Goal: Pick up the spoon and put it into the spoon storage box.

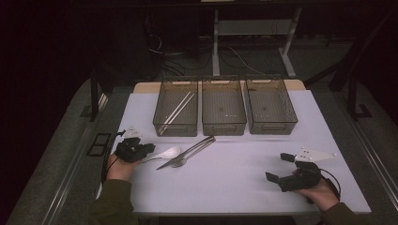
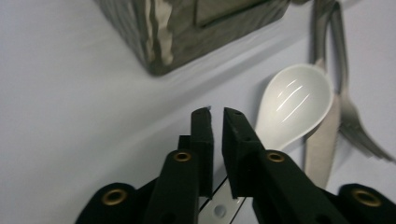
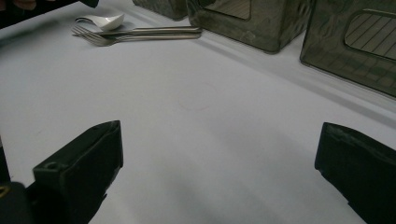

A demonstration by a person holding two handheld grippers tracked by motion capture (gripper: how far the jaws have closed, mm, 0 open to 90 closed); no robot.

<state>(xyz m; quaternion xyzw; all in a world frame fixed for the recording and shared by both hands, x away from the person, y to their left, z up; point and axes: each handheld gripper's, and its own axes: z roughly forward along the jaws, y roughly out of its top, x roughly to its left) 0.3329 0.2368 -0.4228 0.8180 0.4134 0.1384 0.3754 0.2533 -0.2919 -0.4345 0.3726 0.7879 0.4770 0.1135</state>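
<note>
My left gripper (image 2: 214,116) sits at the near left of the table (image 1: 225,183), right over the handle of the white spoon (image 2: 292,105). Its jaws stand almost together with only a thin slit between them, and the spoon's white handle runs under that slit; I cannot tell whether the pads press on it. The spoon is glossy white (ceramic-looking, soup-style), with a deep oval bowl that catches a few streaks of light. Its bowl points right, toward the centre of the table, and lies hollow side up. Touching it on the right lie a knife (image 2: 322,144) with a serrated edge and a metal fork (image 2: 357,126), their handles angled toward the far side. Beyond them stand three dark mesh baskets (image 1: 224,127) in a row, the left one holding a pair of pale chopsticks (image 1: 178,110). My right gripper (image 1: 280,168) rests at the near right, jaws spread wide over bare tabletop.
</note>
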